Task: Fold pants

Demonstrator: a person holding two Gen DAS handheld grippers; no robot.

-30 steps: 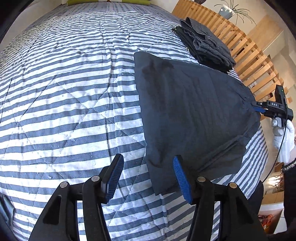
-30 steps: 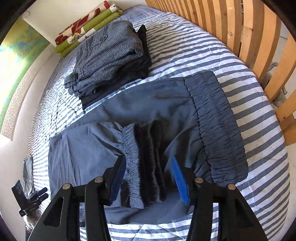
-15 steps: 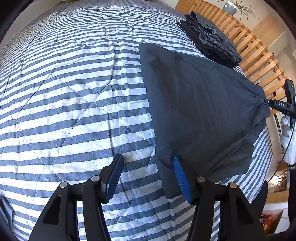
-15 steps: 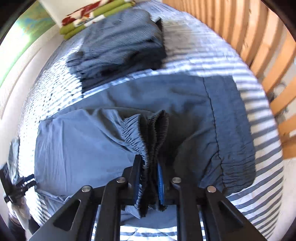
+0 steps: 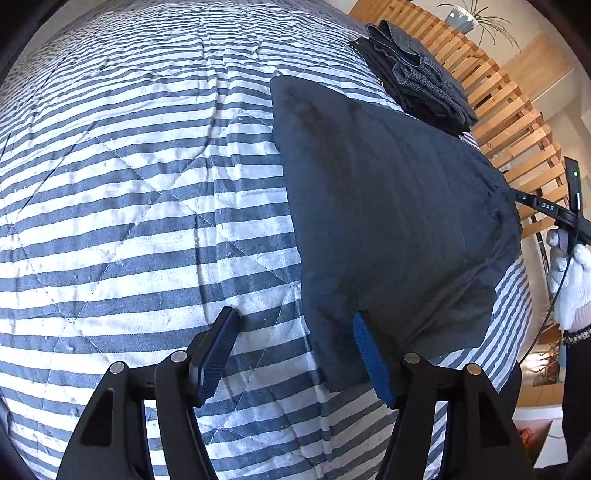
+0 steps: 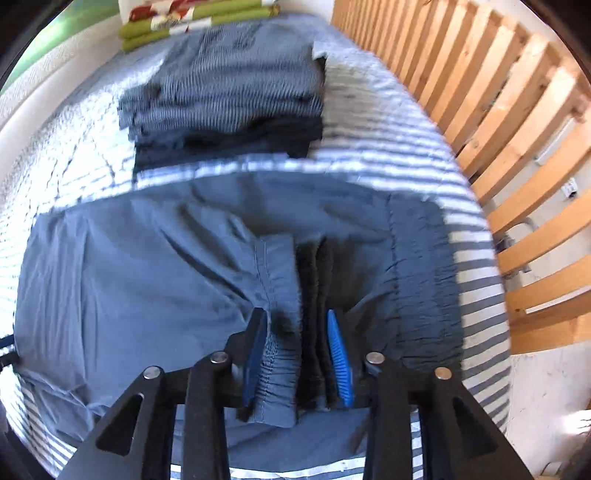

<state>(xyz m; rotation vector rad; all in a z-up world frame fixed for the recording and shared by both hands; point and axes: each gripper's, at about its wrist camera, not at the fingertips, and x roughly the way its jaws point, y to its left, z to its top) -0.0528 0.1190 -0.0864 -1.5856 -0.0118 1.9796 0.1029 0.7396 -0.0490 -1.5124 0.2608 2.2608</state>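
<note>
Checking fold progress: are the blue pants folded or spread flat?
Partly folded: blue pants lie doubled, cuffs over the legs beside the waistband.

Bed cover [image 5: 129, 206]: quilted, blue and white stripes, fills most of both views.
Slatted wooden frame [image 6: 517, 147]: light wood, runs along the right side of the right wrist view and the upper right of the left wrist view.
Wall [image 6: 33, 99]: white, upper left of the right wrist view, with a green patch above it.
Plant [image 5: 476, 18]: thin leaves in a pale pot, top right of the left wrist view.
Light: bright daylight, strong on the stripes and slats.
Rolled bedding [image 6: 199, 18]: green with red and white pattern, top centre of the right wrist view.
</note>
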